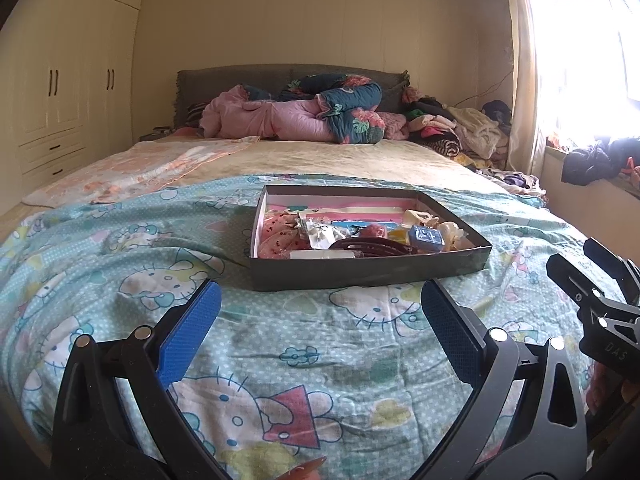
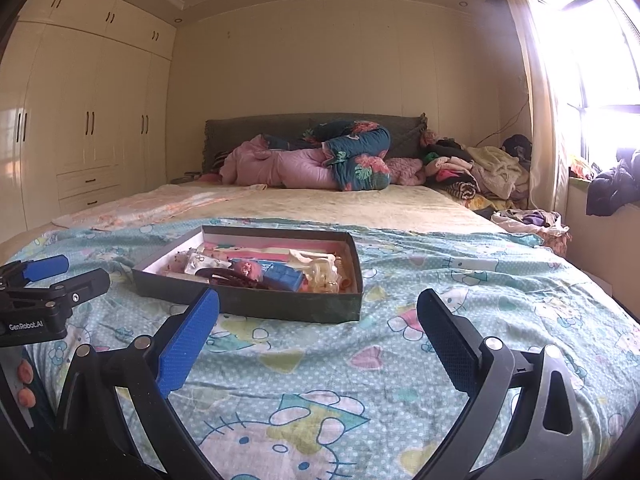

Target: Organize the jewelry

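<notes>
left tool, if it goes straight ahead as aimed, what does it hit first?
Probably the near wall of the dark jewelry box, straight ahead of the open left tool. Only the Hello Kitty blanket lies between, below its line; height is unclear.

**Tray on the blanket, bedding behind**

A shallow tray point(image 1: 368, 270) sits on the blanket point(image 1: 280, 344) covering the foot end of the bed point(image 1: 320, 160). Hair clips point(image 1: 372, 246) and small packets lie in its front half. Behind it, rolled quilts point(image 1: 304, 118) rest against the headboard point(image 1: 232, 80). Clothes point(image 1: 460, 128) pile at the bed's right rear corner. Wardrobes point(image 1: 68, 92) stand left.
</notes>
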Demonstrator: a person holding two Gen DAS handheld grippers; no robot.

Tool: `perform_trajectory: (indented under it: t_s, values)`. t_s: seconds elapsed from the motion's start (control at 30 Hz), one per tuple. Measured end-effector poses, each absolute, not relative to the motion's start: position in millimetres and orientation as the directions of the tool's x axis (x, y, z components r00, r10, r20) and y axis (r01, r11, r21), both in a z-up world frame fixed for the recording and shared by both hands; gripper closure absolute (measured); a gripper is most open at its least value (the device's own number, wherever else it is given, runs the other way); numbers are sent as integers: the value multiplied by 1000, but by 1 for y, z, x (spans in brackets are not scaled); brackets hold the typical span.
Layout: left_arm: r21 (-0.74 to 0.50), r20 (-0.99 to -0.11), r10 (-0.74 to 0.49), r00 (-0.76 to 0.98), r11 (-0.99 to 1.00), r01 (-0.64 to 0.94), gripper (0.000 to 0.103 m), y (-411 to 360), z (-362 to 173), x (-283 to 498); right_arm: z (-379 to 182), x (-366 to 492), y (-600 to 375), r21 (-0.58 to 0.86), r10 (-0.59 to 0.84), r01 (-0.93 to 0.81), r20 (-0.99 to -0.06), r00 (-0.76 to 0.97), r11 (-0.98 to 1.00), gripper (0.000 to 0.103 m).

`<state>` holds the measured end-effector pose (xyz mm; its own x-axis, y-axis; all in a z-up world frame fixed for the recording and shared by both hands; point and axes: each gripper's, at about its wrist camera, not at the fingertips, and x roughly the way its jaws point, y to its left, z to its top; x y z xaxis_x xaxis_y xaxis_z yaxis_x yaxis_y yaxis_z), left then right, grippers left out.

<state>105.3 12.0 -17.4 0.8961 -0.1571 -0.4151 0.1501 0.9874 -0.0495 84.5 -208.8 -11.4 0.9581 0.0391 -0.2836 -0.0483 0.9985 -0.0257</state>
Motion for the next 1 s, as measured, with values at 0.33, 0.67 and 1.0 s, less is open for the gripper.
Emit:
perform_trajectory:
  t_s: [0.33, 0.67, 1.0]
  values:
    - [-48, -412, -157, 898, 987, 150, 11, 12, -17, 105, -10, 83, -206, -31, 47, -58, -277, 960, 998, 6]
    - [-49, -410, -158, 898, 987, 152, 11, 13, -17, 105, -10, 83, -206, -32, 46, -57, -279, 959, 998, 6]
    - [-49, -410, -158, 898, 987, 152, 11, 13, -17, 105, -11, 83, -205, -29, 49, -60, -283, 958, 998, 6]
